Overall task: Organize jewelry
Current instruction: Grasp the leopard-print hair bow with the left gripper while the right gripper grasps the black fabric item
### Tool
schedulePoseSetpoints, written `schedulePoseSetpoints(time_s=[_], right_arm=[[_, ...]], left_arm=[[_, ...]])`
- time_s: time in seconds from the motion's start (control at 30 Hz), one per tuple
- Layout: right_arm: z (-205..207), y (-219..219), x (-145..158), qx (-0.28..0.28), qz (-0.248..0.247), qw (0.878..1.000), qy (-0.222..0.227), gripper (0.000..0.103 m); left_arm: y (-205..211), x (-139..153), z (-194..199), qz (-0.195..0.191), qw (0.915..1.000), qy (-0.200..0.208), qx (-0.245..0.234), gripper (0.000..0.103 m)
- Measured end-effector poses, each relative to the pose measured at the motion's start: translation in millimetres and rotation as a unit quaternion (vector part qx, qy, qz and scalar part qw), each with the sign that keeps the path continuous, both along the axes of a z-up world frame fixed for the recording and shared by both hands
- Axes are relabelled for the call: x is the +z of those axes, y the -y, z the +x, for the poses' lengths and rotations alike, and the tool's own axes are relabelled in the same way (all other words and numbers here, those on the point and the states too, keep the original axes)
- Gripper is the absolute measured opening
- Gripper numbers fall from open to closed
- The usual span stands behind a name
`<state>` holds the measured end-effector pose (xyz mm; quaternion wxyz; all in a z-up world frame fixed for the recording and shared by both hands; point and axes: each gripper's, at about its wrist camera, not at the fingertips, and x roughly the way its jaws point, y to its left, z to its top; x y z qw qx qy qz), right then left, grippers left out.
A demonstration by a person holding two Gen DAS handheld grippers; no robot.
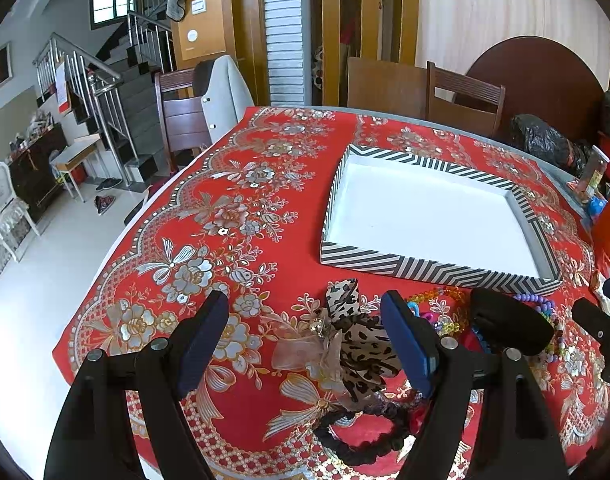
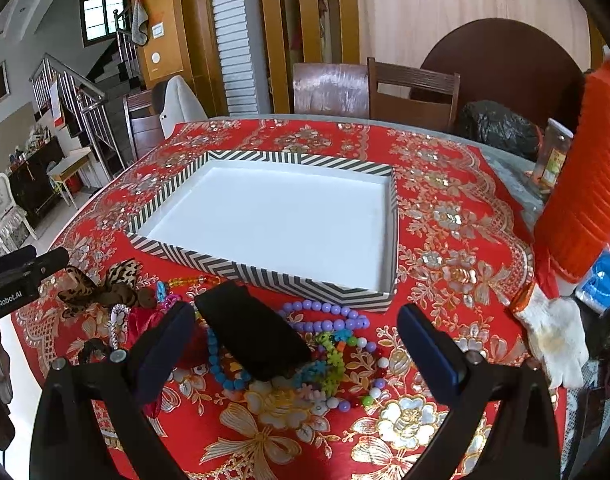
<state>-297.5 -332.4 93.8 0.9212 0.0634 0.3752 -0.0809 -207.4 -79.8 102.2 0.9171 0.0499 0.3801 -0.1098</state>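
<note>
A striped box lid with a white inside lies on the red floral tablecloth. In front of it lies a pile of jewelry: a leopard-print bow, a black scrunchie, a black case, purple beads, blue beads and colourful bead strings. My left gripper is open above the bow. My right gripper is open above the black case and beads, holding nothing.
The table edge drops to the floor on the left. Chairs stand at the far side. A white glove, an orange container, a jar and a black bag sit at the right.
</note>
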Motion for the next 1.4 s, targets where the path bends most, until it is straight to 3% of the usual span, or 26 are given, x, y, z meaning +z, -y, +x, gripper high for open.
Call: schedulePoseSetpoints(time_s=[0.27, 0.37, 0.53, 0.7, 0.9, 1.13, 1.27, 1.33, 1.4], right_arm=[[0, 4, 0, -0.008, -0.005, 1.0, -0.006, 0.103], [-1, 9, -1, -0.012, -0.001, 1.0, -0.006, 0.103], [1, 12, -6, -0.009, 0.008, 1.0, -0.013, 0.103], [4, 13, -10, -0.003, 0.007, 1.0, -0.022, 0.1], [6, 23, -16, -0.009, 0.032, 0.999, -0.032, 0.096], [12, 19, -25, 0.005, 0.035, 0.998, -0.048, 0.096], [26, 12, -34, 0.028, 0.026, 0.997, -0.068, 0.081], [35, 8, -41, 0.047, 0.031, 0.995, -0.079, 0.08], [44, 2, -47, 0.066, 0.025, 0.993, -0.09, 0.08]], left_arm=[[-13, 6, 8, -0.016, 0.9998, -0.009, 0.002, 0.068], [-29, 10, 16, -0.039, 0.9989, -0.023, 0.007, 0.068], [-44, 5, 23, -0.046, 0.9978, -0.047, 0.008, 0.068], [-48, -6, 32, -0.091, 0.9909, -0.099, -0.009, 0.068], [-37, -16, 40, -0.151, 0.9761, -0.154, -0.03, 0.068], [-10, -47, 46, -0.108, 0.9757, -0.185, -0.047, 0.068], [-3, -66, 51, -0.092, 0.9741, -0.201, -0.048, 0.052], [-1, -72, 53, -0.087, 0.9738, -0.204, -0.048, 0.038], [1, -75, 55, -0.085, 0.9737, -0.205, -0.052, 0.031]])
